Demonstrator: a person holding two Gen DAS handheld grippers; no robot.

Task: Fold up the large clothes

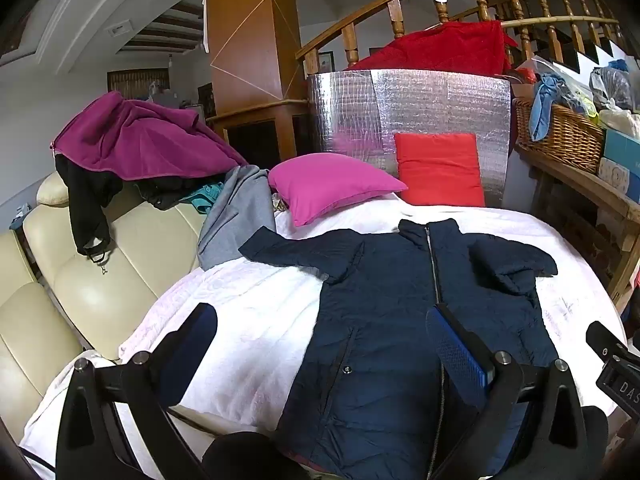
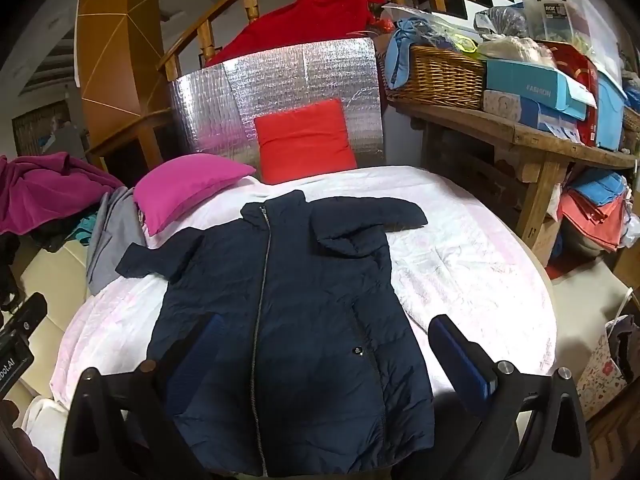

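Jacket: navy quilted jacket [image 2: 304, 312] lies face up and zipped on the white quilt [image 2: 472, 264], collar toward the pillows, hem toward the cameras.
Sleeves: both spread outward; the one on the right in the right wrist view bends at the shoulder and lies across the quilt, the other reaches toward the grey garment [image 2: 112, 236].
Left gripper: left gripper [image 1: 322, 354] hangs above the jacket's near half, jaws spread wide, nothing between the pads; one blue pad sits over the zip line, the other over bare quilt.
Right gripper: right gripper [image 2: 324, 356] hovers over the jacket's lower part, jaws fully apart, gripping nothing; whether the pads touch the fabric I cannot tell.
Pillows: magenta pillow [image 1: 328, 186] lies at the far edge of the quilt, just beside the red cushion [image 1: 440, 168], which leans on a silver foil panel [image 1: 408, 112].
Sofa: cream sofa [image 1: 108, 280] beside the quilt carries a heap topped by a purple fleece [image 1: 136, 140].
Side bench: wooden bench [image 2: 520, 136] holds a wicker basket [image 2: 440, 76] and boxes.
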